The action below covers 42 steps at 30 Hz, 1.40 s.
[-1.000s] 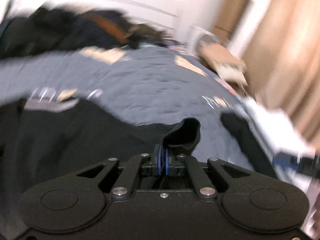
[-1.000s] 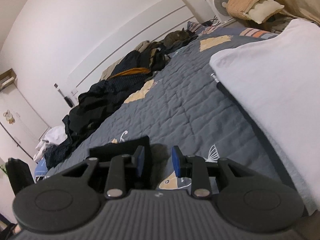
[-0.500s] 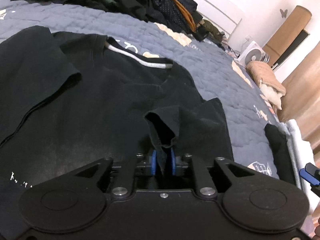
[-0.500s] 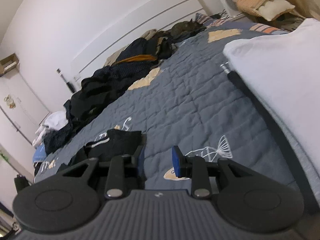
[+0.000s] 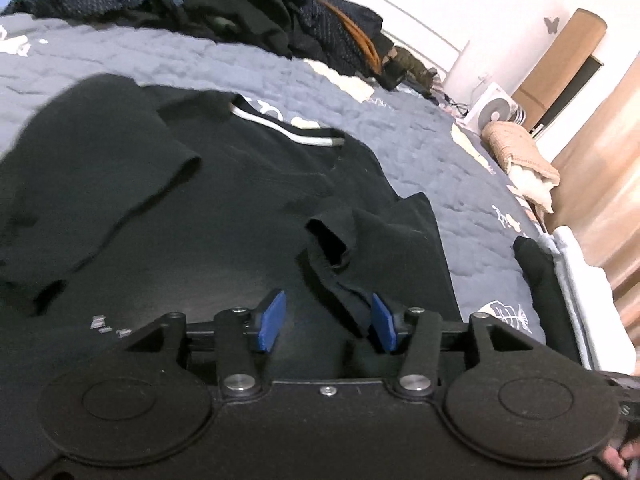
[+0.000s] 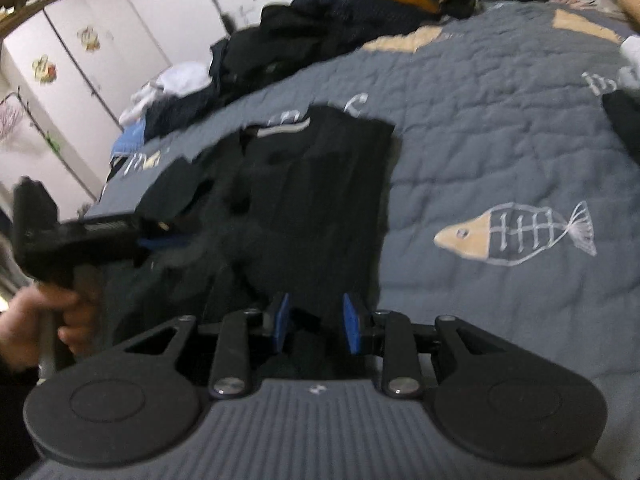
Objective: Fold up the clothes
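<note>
Two grippers work over a black T-shirt [image 5: 224,220] that lies spread on a grey-blue quilt [image 5: 420,148], its white-trimmed collar [image 5: 288,132] toward the far side of the bed and one sleeve folded inward over the body. The left gripper [image 5: 326,322] has just been opening its jaws; the blue pads [image 5: 272,320] now stand apart, and a rumpled fold of the shirt's other sleeve [image 5: 340,264] lies between them, brushing the right-hand pad but not pinched. The right gripper [image 6: 314,322] hangs over the near edge of the same shirt [image 6: 320,184], its blue pads parted with dark cloth under the gap; whether they press on any of it I cannot tell. From the right wrist view a hand [image 6: 48,320] grasps the handle of the left gripper [image 6: 160,242] at the shirt's left side. No containers show anywhere. A heap of dark clothes [image 5: 224,4] runs along the far edge of the bed, and a small white fan [image 5: 494,110] stands beyond the corner. Printing on the quilt includes a fish skeleton [image 6: 516,234] and some pale lettering [image 6: 604,80], too blurred to read, as are the small white marks [image 5: 108,326] on the shirt.
</note>
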Each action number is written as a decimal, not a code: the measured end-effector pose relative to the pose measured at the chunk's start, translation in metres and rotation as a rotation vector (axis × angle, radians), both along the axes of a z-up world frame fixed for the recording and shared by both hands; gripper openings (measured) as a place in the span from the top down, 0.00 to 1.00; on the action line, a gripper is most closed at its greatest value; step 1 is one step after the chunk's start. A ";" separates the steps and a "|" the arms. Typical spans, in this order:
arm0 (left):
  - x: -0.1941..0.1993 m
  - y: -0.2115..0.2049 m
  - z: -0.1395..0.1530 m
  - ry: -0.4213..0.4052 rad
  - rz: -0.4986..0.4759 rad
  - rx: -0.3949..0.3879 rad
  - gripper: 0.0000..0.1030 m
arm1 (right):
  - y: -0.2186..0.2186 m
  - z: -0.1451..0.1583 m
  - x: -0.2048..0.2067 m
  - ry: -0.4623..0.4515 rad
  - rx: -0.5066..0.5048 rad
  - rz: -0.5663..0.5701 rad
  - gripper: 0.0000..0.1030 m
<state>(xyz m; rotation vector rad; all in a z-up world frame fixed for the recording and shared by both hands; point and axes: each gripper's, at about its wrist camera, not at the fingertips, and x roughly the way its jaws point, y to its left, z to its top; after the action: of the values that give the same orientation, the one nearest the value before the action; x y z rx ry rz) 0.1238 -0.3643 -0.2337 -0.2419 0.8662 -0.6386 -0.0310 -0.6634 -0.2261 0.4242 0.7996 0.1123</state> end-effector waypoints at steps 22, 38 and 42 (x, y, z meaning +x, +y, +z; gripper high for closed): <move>-0.098 0.163 0.014 -0.051 0.234 -0.112 0.38 | 0.054 0.017 -0.063 -0.087 0.185 -0.302 0.55; -0.142 0.239 0.007 0.058 0.426 -0.274 0.37 | 0.136 -0.006 -0.139 -0.100 0.391 -0.480 0.52; -0.141 0.264 -0.004 0.152 0.491 -0.333 0.37 | 0.143 -0.014 -0.148 -0.071 0.436 -0.498 0.52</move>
<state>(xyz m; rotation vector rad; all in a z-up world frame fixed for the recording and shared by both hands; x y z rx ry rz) -0.0173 -0.1001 -0.2377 -0.7861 0.8011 -0.3014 -0.1792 -0.5200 -0.2400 1.0142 0.5768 -0.1666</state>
